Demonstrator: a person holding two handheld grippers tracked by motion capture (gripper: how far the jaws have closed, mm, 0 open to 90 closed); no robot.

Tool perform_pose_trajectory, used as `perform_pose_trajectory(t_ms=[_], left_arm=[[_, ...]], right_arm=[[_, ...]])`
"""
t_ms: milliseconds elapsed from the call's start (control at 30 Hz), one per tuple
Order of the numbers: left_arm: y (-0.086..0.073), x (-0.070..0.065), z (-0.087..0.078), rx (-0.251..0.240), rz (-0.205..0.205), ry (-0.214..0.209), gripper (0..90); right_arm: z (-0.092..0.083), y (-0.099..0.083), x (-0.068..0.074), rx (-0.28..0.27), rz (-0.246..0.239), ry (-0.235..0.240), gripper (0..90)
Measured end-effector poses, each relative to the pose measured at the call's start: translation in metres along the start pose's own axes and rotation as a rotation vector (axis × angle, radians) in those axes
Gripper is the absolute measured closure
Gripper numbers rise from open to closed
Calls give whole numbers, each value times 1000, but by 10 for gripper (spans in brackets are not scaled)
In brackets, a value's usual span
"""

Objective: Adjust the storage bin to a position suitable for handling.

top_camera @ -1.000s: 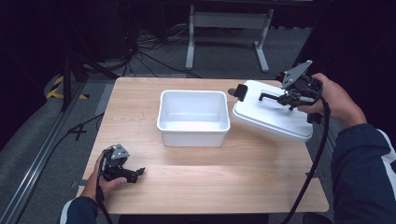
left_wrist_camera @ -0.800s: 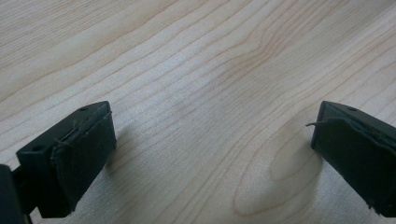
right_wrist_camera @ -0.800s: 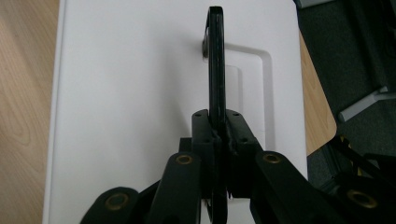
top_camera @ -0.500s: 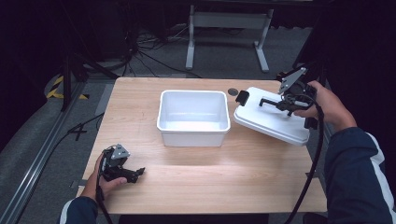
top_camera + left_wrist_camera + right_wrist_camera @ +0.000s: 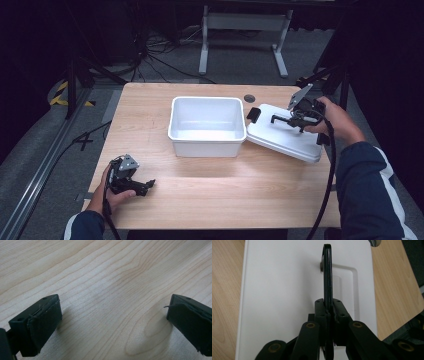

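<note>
A white bin (image 5: 207, 127) sat open at the centre of the table (image 5: 225, 192). At its 3 o'clock, touching or nearly touching its rim, lay a white lid (image 5: 280, 137), tilted, with its near right corner past the table's edge. A black clip (image 5: 253, 114) stuck out at the lid's end nearest the bin; what it fastened to was hard to make out.

The right gripper (image 5: 328, 311) had its jaws pressed together on the lid's black handle (image 5: 327, 275), which stood upright on edge above a shallow recess. In the right gripper view the lid's near end was hidden behind the gripper's linkage, and a dark shape at the 5 o'clock corner was cut off and could not be identified. The right hand (image 5: 335, 120) wrapped the gripper's body in the high view.

The left gripper (image 5: 113, 312) rested low over bare wood at the table's 7 o'clock, well apart from the bin, its pads (image 5: 45, 322) spread wide with nothing between them. The left hand (image 5: 112, 192) held it; the forearm was cut off by the frame's bottom edge.

A small dark disc (image 5: 249, 98) lay at the bin's 1 o'clock, too small to tell what it was.
</note>
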State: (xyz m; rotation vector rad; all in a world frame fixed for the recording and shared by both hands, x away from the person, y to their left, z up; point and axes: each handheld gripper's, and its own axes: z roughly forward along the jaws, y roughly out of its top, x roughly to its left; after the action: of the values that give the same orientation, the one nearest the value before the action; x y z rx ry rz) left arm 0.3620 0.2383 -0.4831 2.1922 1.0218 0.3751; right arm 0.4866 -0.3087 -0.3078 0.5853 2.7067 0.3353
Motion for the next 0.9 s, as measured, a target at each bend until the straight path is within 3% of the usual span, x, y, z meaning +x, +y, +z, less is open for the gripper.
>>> perform_pose_trajectory(t_ms=[367, 900], left_arm=[[0, 0, 0, 0, 1, 0, 3], [0, 0, 0, 0, 1, -1, 3]], right_arm=[[28, -16, 5, 0, 38, 32, 845], [46, -25, 16, -18, 58, 56, 842]])
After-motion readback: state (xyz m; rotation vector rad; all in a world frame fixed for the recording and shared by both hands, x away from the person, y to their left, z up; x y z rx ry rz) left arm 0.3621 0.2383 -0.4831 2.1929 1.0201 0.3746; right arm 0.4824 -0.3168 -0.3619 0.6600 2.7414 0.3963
